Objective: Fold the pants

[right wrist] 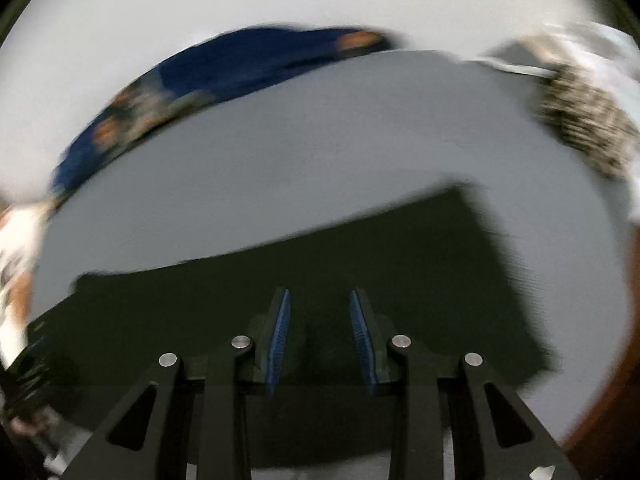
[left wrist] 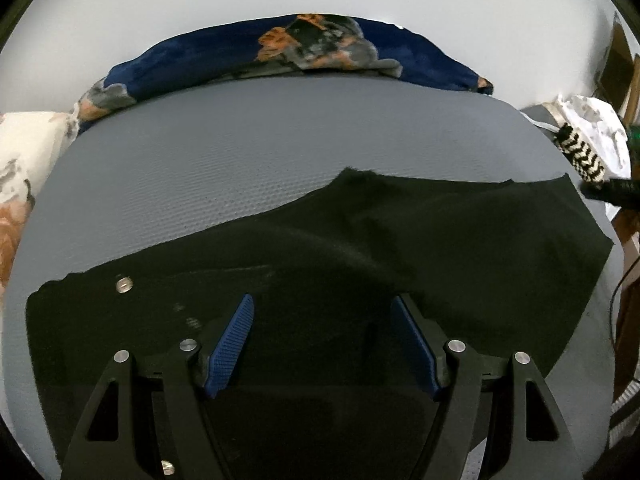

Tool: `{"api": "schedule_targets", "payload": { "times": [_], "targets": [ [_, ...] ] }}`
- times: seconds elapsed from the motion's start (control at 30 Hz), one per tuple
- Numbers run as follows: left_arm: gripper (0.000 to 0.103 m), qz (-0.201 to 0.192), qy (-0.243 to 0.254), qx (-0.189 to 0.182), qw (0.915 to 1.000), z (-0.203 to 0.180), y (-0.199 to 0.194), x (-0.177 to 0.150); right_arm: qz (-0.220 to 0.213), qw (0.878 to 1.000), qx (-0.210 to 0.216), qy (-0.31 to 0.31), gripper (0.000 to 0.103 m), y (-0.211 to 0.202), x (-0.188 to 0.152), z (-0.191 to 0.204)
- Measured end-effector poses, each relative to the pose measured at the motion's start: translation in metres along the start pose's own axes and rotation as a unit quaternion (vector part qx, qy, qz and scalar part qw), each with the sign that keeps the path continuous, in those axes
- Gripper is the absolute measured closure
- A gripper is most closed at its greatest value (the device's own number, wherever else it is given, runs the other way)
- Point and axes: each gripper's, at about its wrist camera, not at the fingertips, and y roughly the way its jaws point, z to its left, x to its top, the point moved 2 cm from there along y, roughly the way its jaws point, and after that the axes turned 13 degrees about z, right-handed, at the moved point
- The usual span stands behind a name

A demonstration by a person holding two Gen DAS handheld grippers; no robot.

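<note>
Black pants [left wrist: 400,240] lie spread on a grey textured mat [left wrist: 240,168], with a metal button [left wrist: 124,283] near their left end. My left gripper [left wrist: 322,300] is open just above the pants, its blue pads [left wrist: 236,340] wide apart with nothing between them. In the right wrist view, which is motion-blurred, the same black pants [right wrist: 360,264] lie on the grey mat [right wrist: 320,152]. My right gripper [right wrist: 320,294] hovers over them, its blue pads [right wrist: 280,332] apart and empty.
A dark blue floral blanket [left wrist: 280,56] is bunched along the mat's far edge. A white floral cloth [left wrist: 20,152] lies at the left. A black-and-white patterned item [left wrist: 584,156] and white fabric [left wrist: 592,120] sit at the right, next to brown wooden furniture [left wrist: 628,240].
</note>
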Motion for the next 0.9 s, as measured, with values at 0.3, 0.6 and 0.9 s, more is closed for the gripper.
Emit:
{"api": "schedule_targets", "payload": {
  "times": [0.3,0.6,0.9],
  "targets": [
    [0.031,0.01,-0.06,0.003,0.9981,0.051,-0.004,-0.013,0.092,0.962,0.159,-0.202,0.073,0.069,0.048,0.179],
    [0.031,0.01,-0.061,-0.009,0.998,0.061,-0.001,-0.016,0.169,0.917,0.178,-0.315,0.073,0.137,0.065,0.265],
    [0.031,0.013,-0.049,-0.005,0.9987,0.06,0.0,-0.016,0.2,0.889,0.192,-0.365,0.091,0.151,0.056,0.284]
  ]
}}
